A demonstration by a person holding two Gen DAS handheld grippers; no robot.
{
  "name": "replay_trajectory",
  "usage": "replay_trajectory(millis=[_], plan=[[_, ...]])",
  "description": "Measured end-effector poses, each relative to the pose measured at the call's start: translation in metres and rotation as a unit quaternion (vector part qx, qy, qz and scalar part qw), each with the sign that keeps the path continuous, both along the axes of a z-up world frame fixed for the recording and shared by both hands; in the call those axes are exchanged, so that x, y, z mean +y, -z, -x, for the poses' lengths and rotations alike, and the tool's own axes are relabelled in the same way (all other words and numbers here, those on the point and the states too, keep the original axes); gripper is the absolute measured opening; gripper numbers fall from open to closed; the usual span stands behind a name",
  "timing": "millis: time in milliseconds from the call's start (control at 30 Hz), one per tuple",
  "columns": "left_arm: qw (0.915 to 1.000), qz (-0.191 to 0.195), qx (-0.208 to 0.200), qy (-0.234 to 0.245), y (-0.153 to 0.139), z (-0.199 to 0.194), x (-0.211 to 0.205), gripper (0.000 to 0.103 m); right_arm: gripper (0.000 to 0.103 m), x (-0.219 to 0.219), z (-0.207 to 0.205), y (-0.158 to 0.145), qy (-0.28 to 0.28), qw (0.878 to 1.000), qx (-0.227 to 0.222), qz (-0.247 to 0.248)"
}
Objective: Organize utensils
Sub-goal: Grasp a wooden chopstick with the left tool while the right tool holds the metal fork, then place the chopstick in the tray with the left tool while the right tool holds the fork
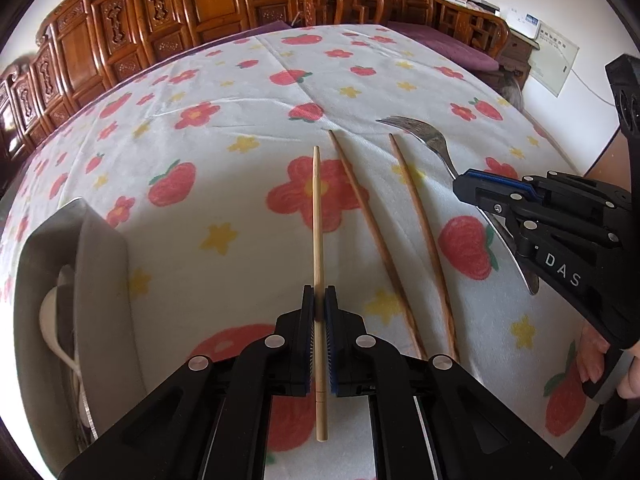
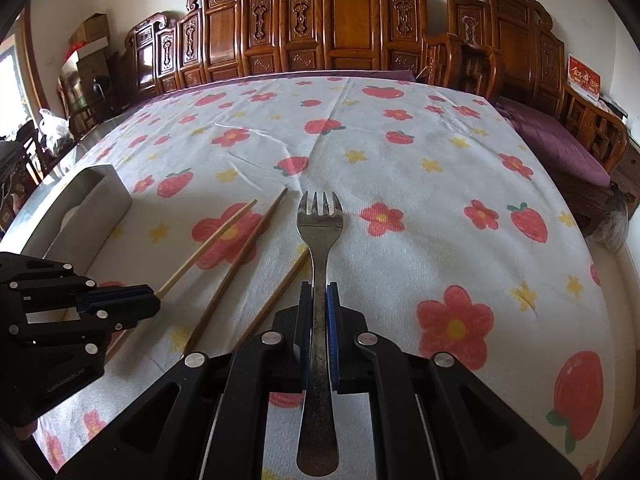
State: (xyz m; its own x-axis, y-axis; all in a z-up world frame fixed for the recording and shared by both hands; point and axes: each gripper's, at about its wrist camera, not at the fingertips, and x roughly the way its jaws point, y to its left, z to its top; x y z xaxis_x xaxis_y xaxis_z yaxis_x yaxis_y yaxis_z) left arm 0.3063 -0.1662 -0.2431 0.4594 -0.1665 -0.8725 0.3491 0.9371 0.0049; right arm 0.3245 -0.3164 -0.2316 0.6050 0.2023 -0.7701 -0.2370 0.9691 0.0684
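My left gripper point(image 1: 319, 300) is shut on a light bamboo chopstick point(image 1: 317, 216) that points away over the table. Two darker brown chopsticks point(image 1: 372, 220) lie on the flowered tablecloth just to its right. My right gripper point(image 2: 319, 296) is shut on a metal fork point(image 2: 320, 232), tines pointing away; the fork also shows in the left wrist view point(image 1: 420, 132), held by the right gripper point(image 1: 476, 196). In the right wrist view the left gripper point(image 2: 148, 300) sits at the left with the light chopstick point(image 2: 212, 244), and the dark chopsticks point(image 2: 240, 260) lie between.
A grey utensil holder point(image 1: 100, 264) stands at the left, with a white spoon-like piece inside point(image 1: 52, 320); it shows in the right wrist view too point(image 2: 96, 196). Carved wooden furniture point(image 2: 340, 20) lines the far side. The tablecloth point(image 2: 440, 184) covers the table.
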Motion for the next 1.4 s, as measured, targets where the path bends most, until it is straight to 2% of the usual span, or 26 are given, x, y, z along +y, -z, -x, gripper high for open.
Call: replay_trajectory(millis=[400, 733, 1400], plan=[[0.9992, 0.001, -0.037, -0.014, -0.04, 0.023, 0.032, 0.004, 0.008, 0.037, 0.014, -0.019, -0.042, 0.999, -0.018, 0.008], [0.9979, 0.004, -0.057, -0.031, -0.068, 0.039, 0.069, 0.004, 0.008, 0.075, 0.03, -0.032, -0.086, 0.996, -0.023, -0.006], [0.9954, 0.038, -0.078, -0.039, -0.07, 0.042, 0.137, 0.004, 0.008, 0.113, 0.047, -0.037, -0.12, 0.992, -0.028, -0.003]])
